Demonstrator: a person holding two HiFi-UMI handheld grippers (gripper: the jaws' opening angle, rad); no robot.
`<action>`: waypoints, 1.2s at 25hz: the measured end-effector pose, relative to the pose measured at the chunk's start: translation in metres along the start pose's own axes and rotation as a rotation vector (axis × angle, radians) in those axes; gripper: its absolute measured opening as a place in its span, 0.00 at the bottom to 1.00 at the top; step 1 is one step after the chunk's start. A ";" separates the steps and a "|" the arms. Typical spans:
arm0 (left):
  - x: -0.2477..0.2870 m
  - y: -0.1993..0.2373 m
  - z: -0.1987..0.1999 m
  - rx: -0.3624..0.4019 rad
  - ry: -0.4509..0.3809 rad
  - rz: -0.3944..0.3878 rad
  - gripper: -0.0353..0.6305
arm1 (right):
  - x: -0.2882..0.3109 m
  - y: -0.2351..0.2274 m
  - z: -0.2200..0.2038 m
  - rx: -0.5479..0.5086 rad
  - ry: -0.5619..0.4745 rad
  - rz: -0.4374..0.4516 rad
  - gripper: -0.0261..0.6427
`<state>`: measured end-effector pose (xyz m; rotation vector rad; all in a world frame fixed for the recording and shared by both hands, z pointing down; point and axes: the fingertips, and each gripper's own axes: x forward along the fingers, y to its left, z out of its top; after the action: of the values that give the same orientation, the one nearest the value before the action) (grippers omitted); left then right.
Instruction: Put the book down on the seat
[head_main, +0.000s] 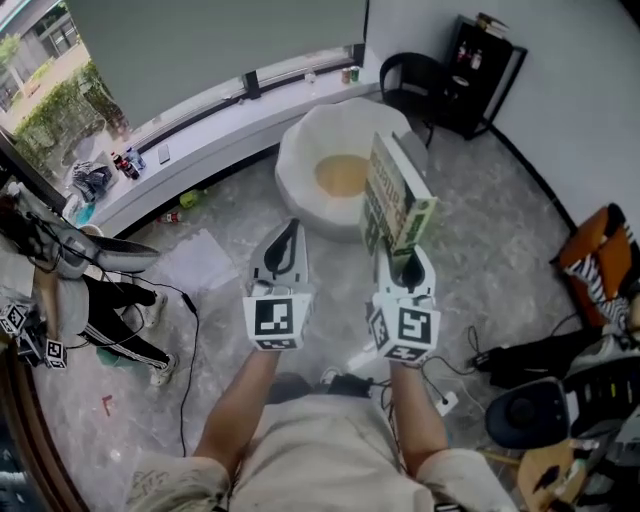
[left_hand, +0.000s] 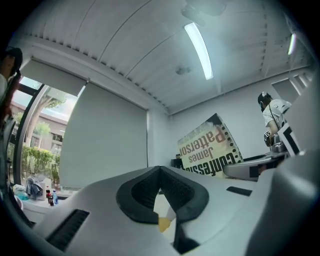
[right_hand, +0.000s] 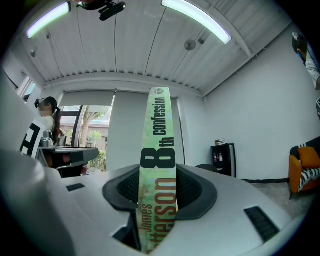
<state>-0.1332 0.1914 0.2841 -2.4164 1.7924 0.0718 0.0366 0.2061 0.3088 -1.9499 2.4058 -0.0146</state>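
The book, green with a pale cover, stands upright on its lower edge in my right gripper, whose jaws are shut on it. Its green spine runs up between the black pads in the right gripper view. Beyond and slightly left of the book is the seat, a round white tub chair with a yellow cushion. My left gripper hangs beside the right one, shut and holding nothing. In the left gripper view the pads meet at their tips and the book's cover shows off to the right.
A black chair and a black shelf stand behind the seat. An orange armchair is at the right. A person stands at the left. Cables, a black bag and a guitar lie at the lower right.
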 end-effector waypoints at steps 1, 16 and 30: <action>0.009 -0.002 0.001 0.001 0.004 -0.001 0.06 | 0.007 -0.006 0.002 0.002 0.003 0.000 0.28; 0.146 0.029 -0.017 -0.029 0.017 -0.034 0.06 | 0.138 -0.038 0.004 -0.018 0.040 -0.026 0.28; 0.300 0.128 -0.035 -0.049 0.014 -0.085 0.06 | 0.311 -0.023 0.014 -0.036 0.044 -0.088 0.28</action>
<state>-0.1688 -0.1343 0.2737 -2.5296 1.7110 0.0917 -0.0042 -0.1021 0.2863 -2.0915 2.3608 -0.0171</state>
